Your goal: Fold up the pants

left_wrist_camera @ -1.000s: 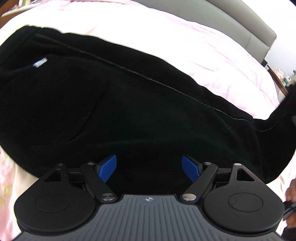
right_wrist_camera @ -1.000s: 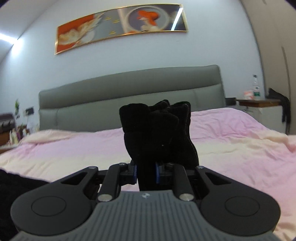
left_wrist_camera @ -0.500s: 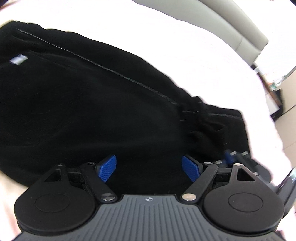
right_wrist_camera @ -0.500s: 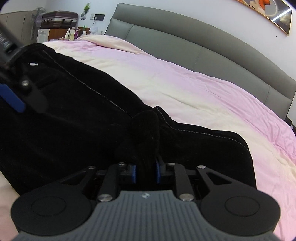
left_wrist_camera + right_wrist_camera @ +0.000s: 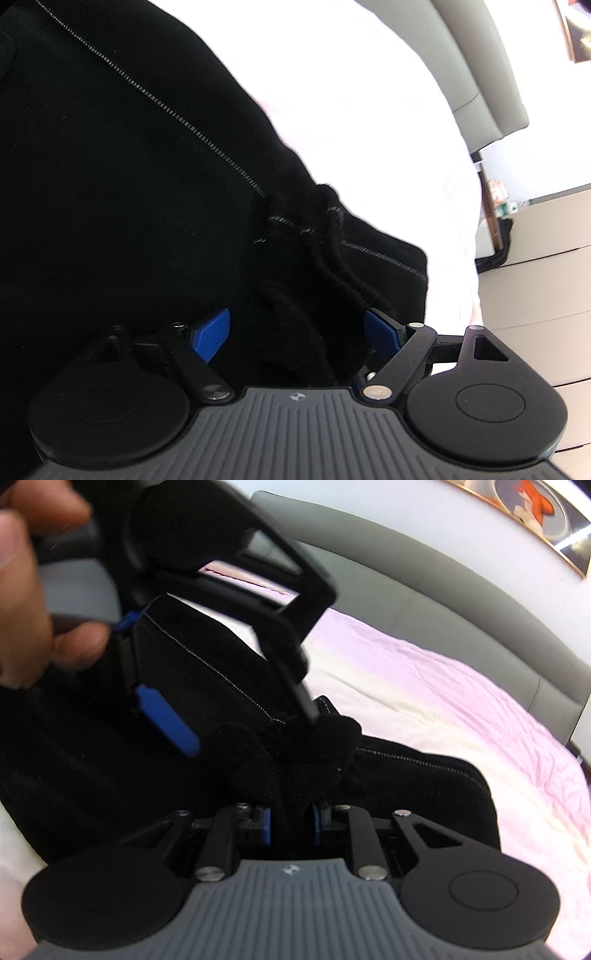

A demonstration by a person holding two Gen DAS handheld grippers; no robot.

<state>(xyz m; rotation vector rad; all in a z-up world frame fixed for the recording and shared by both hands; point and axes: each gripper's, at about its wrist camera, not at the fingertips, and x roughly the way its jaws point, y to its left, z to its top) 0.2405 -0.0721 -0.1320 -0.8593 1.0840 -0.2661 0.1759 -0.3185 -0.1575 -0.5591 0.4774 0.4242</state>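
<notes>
Black pants [image 5: 140, 177] with a line of pale stitching lie on a pink bed; they also show in the right wrist view [image 5: 413, 790]. My right gripper [image 5: 291, 825] is shut on a bunched wad of the pants' fabric [image 5: 306, 753], held low over the garment. My left gripper [image 5: 297, 334] is open, its blue pads [image 5: 212, 334] on either side of that same bunched fabric [image 5: 314, 258]. The left gripper also shows in the right wrist view [image 5: 236, 686], close above the wad, held by a hand [image 5: 26, 590].
The pink bedspread [image 5: 443, 686] stretches to the right. A grey padded headboard [image 5: 424, 590] stands behind it. A framed picture [image 5: 535, 506] hangs on the wall. Pale drawers [image 5: 546, 266] and a bedside table [image 5: 495, 206] stand beside the bed.
My right gripper has brought the held pant end down from high in the air onto the rest of the pants. My left gripper has moved right along the pants to the bunched end.
</notes>
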